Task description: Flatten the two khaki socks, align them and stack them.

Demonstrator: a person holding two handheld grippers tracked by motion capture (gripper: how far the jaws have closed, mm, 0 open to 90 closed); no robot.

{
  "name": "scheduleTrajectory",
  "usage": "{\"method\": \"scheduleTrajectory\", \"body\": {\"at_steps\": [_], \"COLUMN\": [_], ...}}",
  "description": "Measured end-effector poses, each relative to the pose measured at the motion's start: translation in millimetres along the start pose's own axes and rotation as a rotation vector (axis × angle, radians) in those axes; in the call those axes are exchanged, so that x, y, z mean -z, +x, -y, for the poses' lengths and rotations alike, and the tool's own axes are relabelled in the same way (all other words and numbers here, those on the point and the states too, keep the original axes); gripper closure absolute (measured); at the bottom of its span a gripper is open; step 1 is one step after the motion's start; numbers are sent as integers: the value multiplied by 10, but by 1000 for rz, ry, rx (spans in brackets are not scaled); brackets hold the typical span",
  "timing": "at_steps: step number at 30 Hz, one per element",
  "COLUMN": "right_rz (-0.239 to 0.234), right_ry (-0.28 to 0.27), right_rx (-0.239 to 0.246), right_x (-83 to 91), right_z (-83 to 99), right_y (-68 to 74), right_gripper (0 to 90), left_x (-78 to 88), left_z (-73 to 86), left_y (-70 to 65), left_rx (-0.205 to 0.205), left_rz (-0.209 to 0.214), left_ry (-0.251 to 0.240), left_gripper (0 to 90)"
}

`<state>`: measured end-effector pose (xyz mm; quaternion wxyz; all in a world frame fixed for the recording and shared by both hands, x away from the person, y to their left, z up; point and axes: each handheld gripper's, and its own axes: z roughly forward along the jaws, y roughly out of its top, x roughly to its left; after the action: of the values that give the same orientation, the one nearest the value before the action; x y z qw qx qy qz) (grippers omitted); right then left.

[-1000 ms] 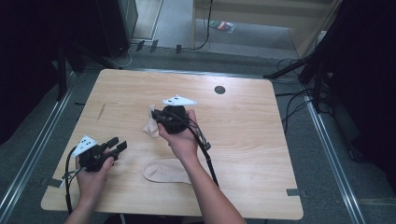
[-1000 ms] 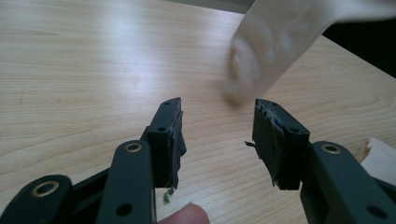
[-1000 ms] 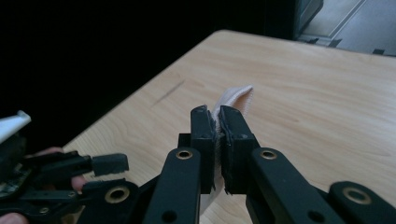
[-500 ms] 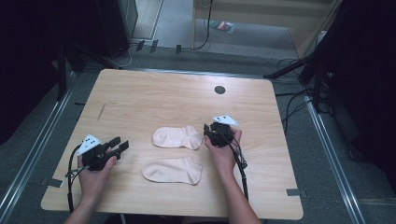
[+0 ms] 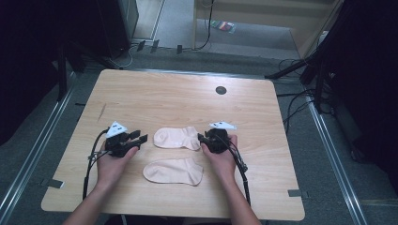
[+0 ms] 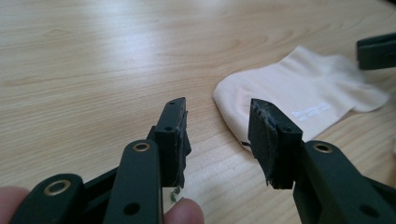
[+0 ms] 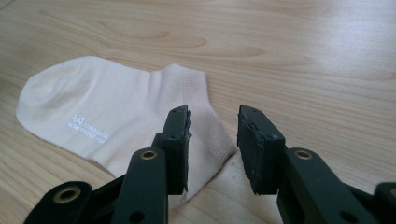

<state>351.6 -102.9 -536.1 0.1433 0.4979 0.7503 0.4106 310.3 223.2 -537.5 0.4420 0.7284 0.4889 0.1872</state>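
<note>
Wooden table (image 5: 178,96) stands on grey floor (image 5: 338,154).

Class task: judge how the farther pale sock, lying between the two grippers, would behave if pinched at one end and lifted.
The farther sock lies flat and thin, so it would probably droop limply. Its knit fabric looks light, unlikely to slip or roll.

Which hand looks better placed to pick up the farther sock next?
Right, probably. The right claw sits open at the cuff of the farther sock; the left claw hangs open just short of its toe.
</note>
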Motion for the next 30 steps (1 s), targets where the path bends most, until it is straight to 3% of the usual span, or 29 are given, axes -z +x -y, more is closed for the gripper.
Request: {"method": "scheduleTrajectory", "body": {"at_steps": [2, 6, 7, 10, 13, 20, 21, 24, 27, 30], "right_rz": [0, 10, 36, 25, 22, 19, 25, 28, 22, 22], "right_ry": [6, 4, -3, -3, 7, 10, 8, 13, 13, 7], "right_rx": [13, 32, 39, 36, 43, 67, 76, 85, 93, 91], "right_x": [-32, -54, -60, -69, -82, -87, -92, -95, -100, -91], "right_z": [34, 50, 53, 53, 57, 71, 77, 86, 107, 124], "right_y": [24, 45, 54, 59, 66, 85, 88, 89, 84, 76], "right_gripper": [640, 608, 603, 603, 635, 684, 712, 751, 779, 832], "left_x": [-122, -181, -215, -250, -305, -373, -387, -382, -379, -364], "left_z": [-46, -82, -95, -98, -94, -84, -70, -72, -67, -55], "left_y": [-16, -36, -48, -66, -113, -123, -130, -137, -125, -103], "left_rx": [5, -8, -16, -29, -52, -53, -70, -70, -52, -40], "left_rz": [8, 7, 7, 17, 11, -2, -8, -10, 29, 37], "left_ry": [31, 10, 13, 23, 60, 99, 112, 111, 112, 114], "left_gripper": [571, 581, 589, 615, 667, 753, 775, 831, 879, 898]}}
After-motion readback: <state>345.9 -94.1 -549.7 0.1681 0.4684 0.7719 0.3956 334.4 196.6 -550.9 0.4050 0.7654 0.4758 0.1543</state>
